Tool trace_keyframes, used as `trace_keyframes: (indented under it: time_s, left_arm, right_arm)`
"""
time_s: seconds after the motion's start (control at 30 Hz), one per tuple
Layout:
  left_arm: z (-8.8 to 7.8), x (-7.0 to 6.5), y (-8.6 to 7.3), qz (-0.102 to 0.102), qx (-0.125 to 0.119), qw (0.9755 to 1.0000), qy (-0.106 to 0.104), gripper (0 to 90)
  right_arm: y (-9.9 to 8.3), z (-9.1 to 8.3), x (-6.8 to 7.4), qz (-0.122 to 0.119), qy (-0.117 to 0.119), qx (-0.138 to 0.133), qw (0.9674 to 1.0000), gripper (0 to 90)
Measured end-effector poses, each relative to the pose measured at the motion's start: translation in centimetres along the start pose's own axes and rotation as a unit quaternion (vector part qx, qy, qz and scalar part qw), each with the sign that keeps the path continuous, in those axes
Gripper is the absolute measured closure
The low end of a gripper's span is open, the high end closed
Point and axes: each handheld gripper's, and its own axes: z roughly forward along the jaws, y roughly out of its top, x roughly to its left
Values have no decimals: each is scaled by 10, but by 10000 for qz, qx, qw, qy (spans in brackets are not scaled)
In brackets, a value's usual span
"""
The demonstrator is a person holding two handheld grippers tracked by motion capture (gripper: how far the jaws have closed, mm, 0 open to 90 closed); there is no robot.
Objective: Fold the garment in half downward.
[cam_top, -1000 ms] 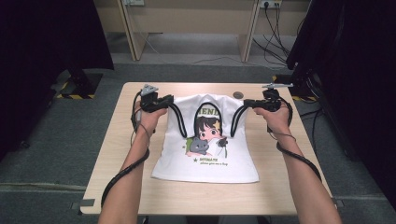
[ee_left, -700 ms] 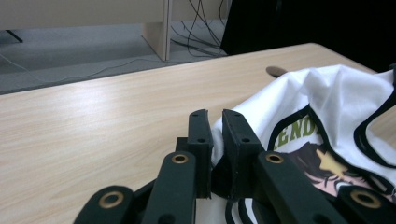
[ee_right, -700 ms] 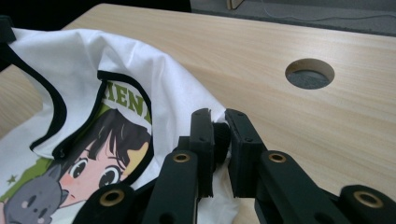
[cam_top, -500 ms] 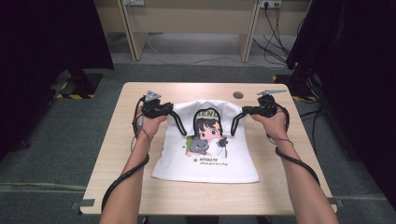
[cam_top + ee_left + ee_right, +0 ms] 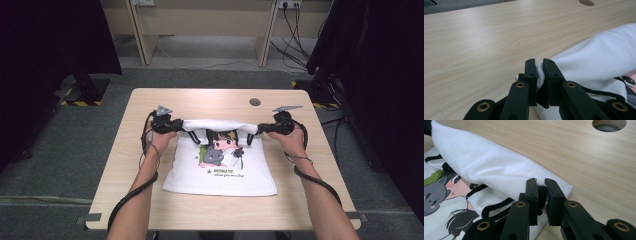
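Observation:
A white T-shirt with a cartoon girl and grey cat print lies on the wooden table. Its far part is folded back toward the person into a raised white roll. My left gripper is shut on the left end of that fold; in the left gripper view its jaws pinch white cloth. My right gripper is shut on the right end; the right gripper view has its jaws clamped on the shirt's edge, with the print below.
A round cable hole sits in the table behind the shirt, right of centre. Bare wood runs along the far edge and both sides. Dark curtains, cabinets and floor cables stand beyond the table.
Both grippers have come down and toward the person, carrying the shirt's far part with them. The fold now lies lower and covers more of the print's top.

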Motion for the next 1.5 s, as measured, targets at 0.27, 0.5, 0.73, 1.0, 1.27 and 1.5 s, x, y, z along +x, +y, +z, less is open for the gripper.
trace_keyframes:
  time_s: [0.27, 0.5, 0.73, 1.0, 1.27, 1.5]
  left_arm:
    - [-5, -7, -4, 110, -36, 9999, -18, 818]
    - [-11, -9, -6, 171, -52, 9998, -15, 818]
    - [-17, -12, -11, 212, -66, 9998, -18, 818]
    - [-20, -15, -15, 296, -67, 9995, -67, 818]
    - [-24, -18, -16, 405, -90, 9991, -64, 818]
    - [-28, -20, -16, 457, -129, 9988, -97, 818]
  right_arm:
    - [-11, -5, 3, -106, 60, -24, 9999, 816]
    - [-14, -11, 4, -4, 161, -138, 9998, 816]
    - [-18, -14, 7, -26, 183, -138, 9997, 816]
    - [-19, -17, 10, -109, 187, -130, 9997, 816]
    - [-20, -19, 11, -156, 174, -122, 9997, 816]
    - [-20, -21, 14, -208, 204, -137, 9995, 816]
